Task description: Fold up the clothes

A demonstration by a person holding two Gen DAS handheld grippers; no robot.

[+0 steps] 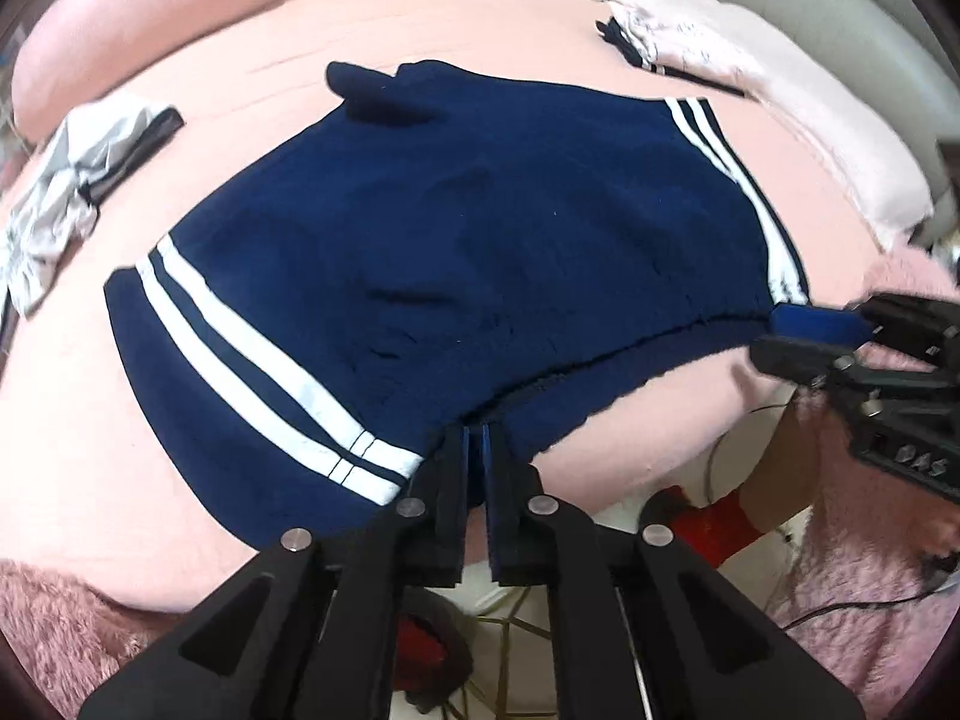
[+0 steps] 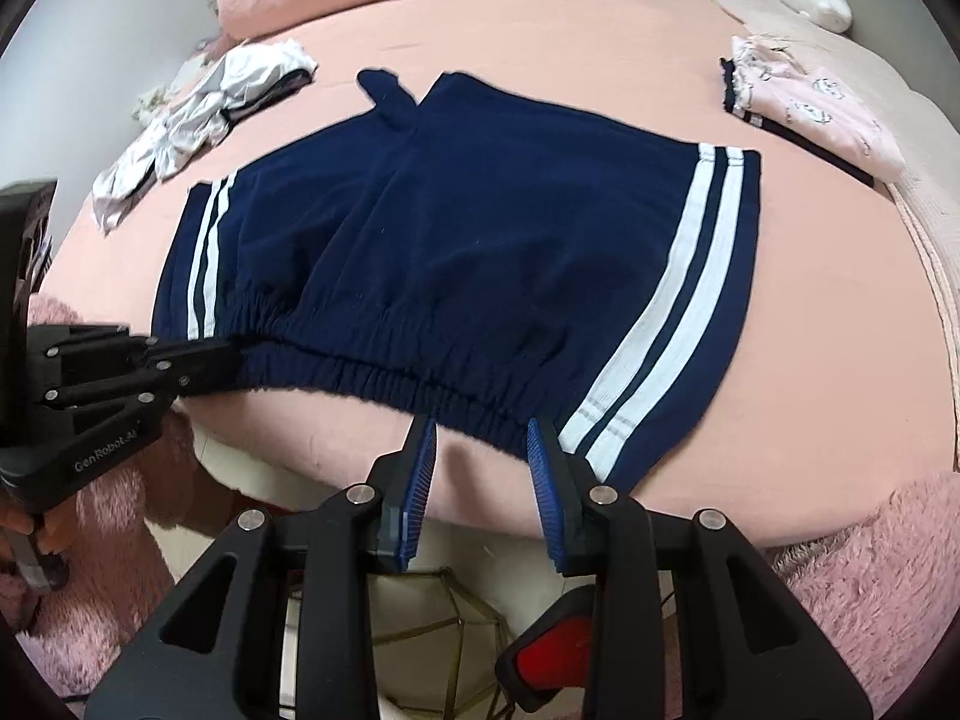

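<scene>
Navy shorts (image 1: 480, 240) with white side stripes lie flat on the pink bed sheet (image 1: 540, 12), their elastic waistband toward me. My left gripper (image 1: 477, 444) is shut on the waistband near the left striped side. The right wrist view shows the same shorts (image 2: 468, 240) and that left gripper (image 2: 231, 354) pinching the band's left end. My right gripper (image 2: 480, 438) is open, its blue pads (image 2: 543, 462) straddling the waistband edge close to the right stripes. From the left wrist view, the right gripper (image 1: 771, 336) sits at the band's right corner.
A crumpled grey-white garment (image 2: 198, 114) lies at the far left of the bed. Folded pink patterned clothes (image 2: 810, 114) sit at the far right. A pink pillow (image 1: 150, 18) is at the back. A fluffy pink blanket (image 2: 870, 570) hangs along the near bed edge.
</scene>
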